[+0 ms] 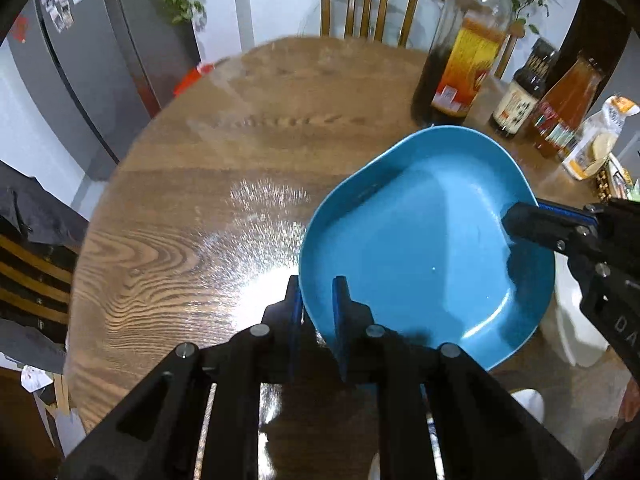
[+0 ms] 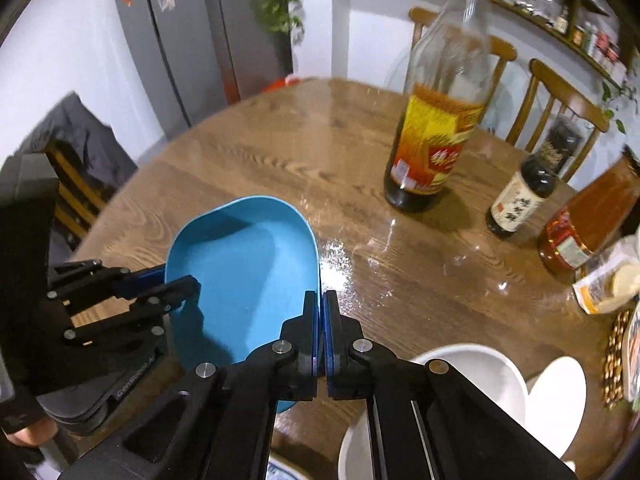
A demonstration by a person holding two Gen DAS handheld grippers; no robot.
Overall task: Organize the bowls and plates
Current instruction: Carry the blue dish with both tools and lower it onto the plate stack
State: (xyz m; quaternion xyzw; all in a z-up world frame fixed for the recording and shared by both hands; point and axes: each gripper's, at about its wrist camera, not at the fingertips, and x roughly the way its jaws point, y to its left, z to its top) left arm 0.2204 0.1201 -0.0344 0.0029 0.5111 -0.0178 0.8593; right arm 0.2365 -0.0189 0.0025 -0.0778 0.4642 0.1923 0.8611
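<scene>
In the left wrist view, your left gripper (image 1: 317,312) pinches the near rim of the blue plate (image 1: 420,240), held tilted above the wooden table (image 1: 200,160); the grip is shallow, so the plate could pivot out. In the right wrist view, your right gripper (image 2: 322,320) clamps the opposite rim; the white bowl (image 2: 480,368) sits just beside, a likely collision if you lower unevenly.

A round wooden table (image 2: 280,152) gleamed under overhead light, wooden chairs (image 1: 370,0) behind it, a grey fridge (image 2: 188,40) with what looked like photos, white walls (image 2: 60,60), a shelf (image 2: 560,20).
</scene>
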